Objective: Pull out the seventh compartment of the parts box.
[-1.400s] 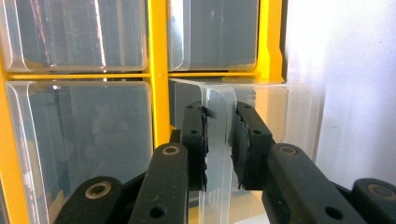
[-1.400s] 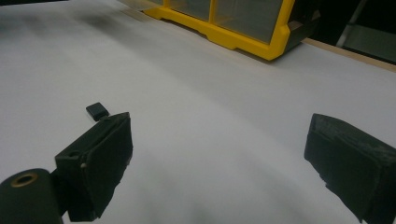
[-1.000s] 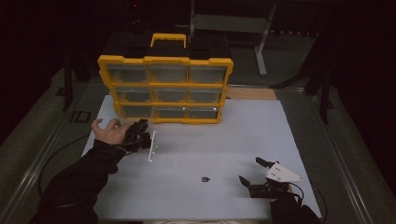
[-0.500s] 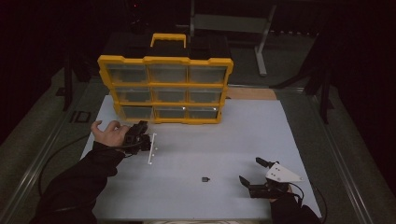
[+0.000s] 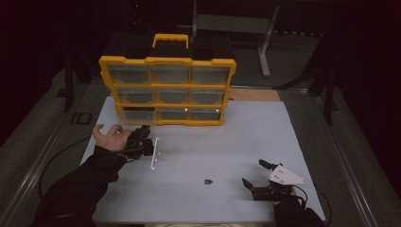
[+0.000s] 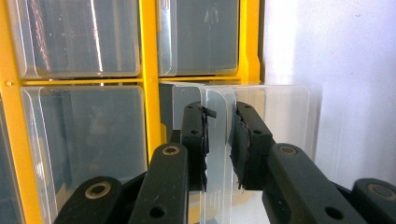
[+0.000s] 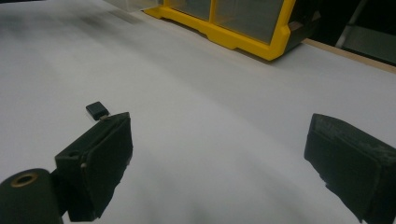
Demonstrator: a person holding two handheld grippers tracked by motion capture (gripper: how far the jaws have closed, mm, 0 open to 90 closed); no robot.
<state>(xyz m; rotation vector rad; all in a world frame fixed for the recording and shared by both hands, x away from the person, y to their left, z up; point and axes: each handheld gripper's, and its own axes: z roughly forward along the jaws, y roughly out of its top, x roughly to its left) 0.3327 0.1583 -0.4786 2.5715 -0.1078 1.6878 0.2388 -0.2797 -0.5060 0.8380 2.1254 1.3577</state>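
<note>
Between the left gripper's (image 6: 218, 149) jaws sits the clear drawer's (image 6: 261, 116) wall.

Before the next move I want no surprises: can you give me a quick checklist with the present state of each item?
1. Left tongs shut on the clear drawer: ok.
2. Drawer clear of the yellow organizer: ok.
3. Right tongs open, nothing between them: ok.
4. Small black part lies free on the white mat: ok.
5. Drawer's contents: cannot tell.
</note>
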